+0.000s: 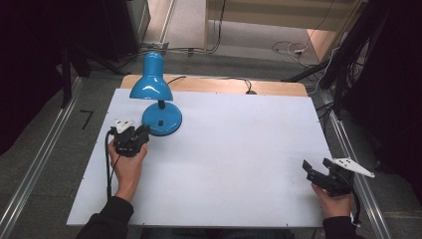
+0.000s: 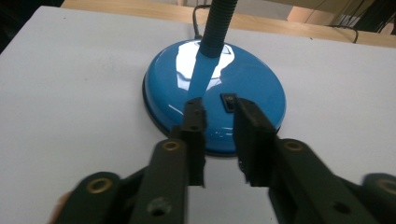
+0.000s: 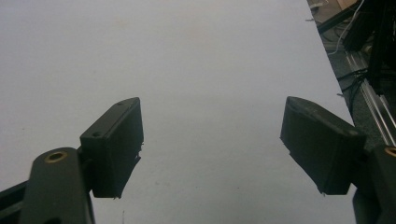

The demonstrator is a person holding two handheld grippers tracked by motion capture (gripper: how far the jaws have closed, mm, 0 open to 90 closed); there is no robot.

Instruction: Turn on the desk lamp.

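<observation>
One blue lamp (image 1: 157, 94), one white table (image 1: 239, 149), and two tools: left (image 1: 133, 138), right (image 1: 318, 172).

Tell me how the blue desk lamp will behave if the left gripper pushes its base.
The glossy blue desk lamp would probably slide rather than tip: its round base is wide and low. The shiny surface looks slippery for the left gripper. The ribbed neck likely flexes, so the shade may wobble.

Blue desk lamp (image 1: 155, 94) on white table (image 1: 239, 149) — cables (image 1: 288, 48) on floor behind.

Lamp shade (image 1: 151, 79) perhaps hiding its bulb
</observation>
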